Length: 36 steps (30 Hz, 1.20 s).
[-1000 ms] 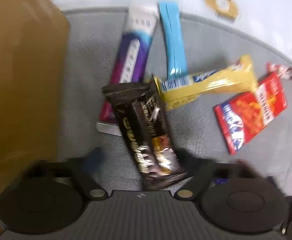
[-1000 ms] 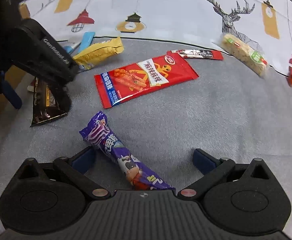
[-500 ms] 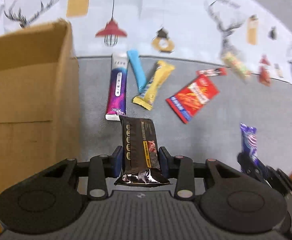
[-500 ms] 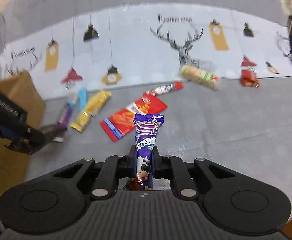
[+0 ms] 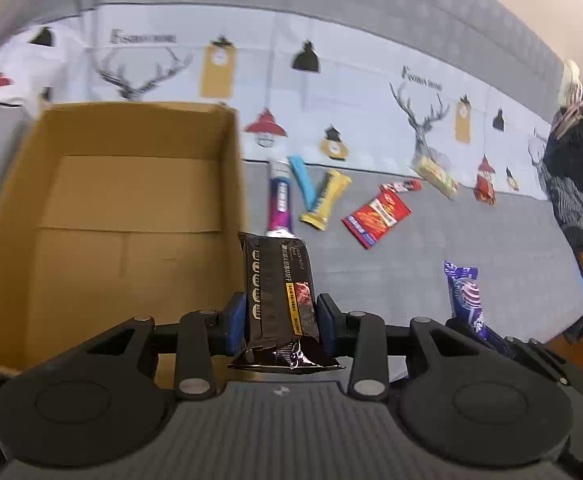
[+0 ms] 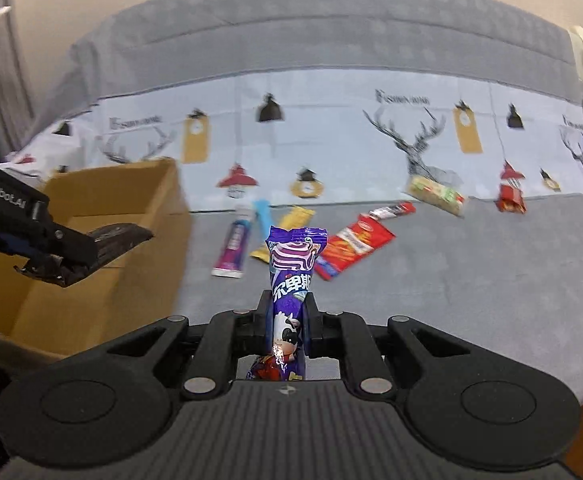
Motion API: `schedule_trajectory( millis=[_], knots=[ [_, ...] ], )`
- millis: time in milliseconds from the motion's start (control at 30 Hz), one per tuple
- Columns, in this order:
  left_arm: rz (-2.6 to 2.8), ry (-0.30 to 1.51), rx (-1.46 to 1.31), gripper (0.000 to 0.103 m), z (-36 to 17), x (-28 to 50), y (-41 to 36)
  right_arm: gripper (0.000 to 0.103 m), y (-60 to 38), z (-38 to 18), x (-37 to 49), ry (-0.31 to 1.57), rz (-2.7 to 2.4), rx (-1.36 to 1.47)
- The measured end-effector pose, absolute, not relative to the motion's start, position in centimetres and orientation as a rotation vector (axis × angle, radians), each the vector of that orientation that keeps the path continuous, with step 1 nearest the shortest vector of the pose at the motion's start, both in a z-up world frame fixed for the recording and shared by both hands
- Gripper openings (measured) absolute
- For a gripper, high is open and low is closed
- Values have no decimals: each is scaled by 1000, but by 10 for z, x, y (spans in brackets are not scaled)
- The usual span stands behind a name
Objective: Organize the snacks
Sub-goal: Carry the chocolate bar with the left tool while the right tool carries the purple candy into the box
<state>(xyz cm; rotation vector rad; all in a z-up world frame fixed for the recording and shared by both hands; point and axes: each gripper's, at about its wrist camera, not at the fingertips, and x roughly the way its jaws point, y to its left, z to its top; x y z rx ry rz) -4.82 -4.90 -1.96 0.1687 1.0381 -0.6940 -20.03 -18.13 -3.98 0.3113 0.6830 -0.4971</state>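
The left gripper [image 5: 281,316] squeezes a black snack bar [image 5: 279,296] between its blue pads, up in the air by the open cardboard box [image 5: 131,208] on the left. The right gripper [image 6: 287,322] pinches a purple candy pack [image 6: 291,276]. More snacks [image 6: 351,246] lie far off on the grey cloth [image 6: 471,280].

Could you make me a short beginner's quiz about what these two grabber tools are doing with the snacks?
1. True or false: the open brown cardboard box already has snacks in it.
2. The right gripper is clamped on: A) the flat red packet B) the purple cow-print candy wrapper C) the yellow bar.
3. What does the left gripper hold?

Key: 1 false, it looks empty. 2 B. 3 The black glossy snack bar.
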Motion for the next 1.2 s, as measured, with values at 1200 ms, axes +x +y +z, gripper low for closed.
schedule_trajectory(
  millis=[1200],
  knots=[
    [-498,1007,-22,42,-6,23,116,14,-47,-5,-87,757,-245,124]
  ],
)
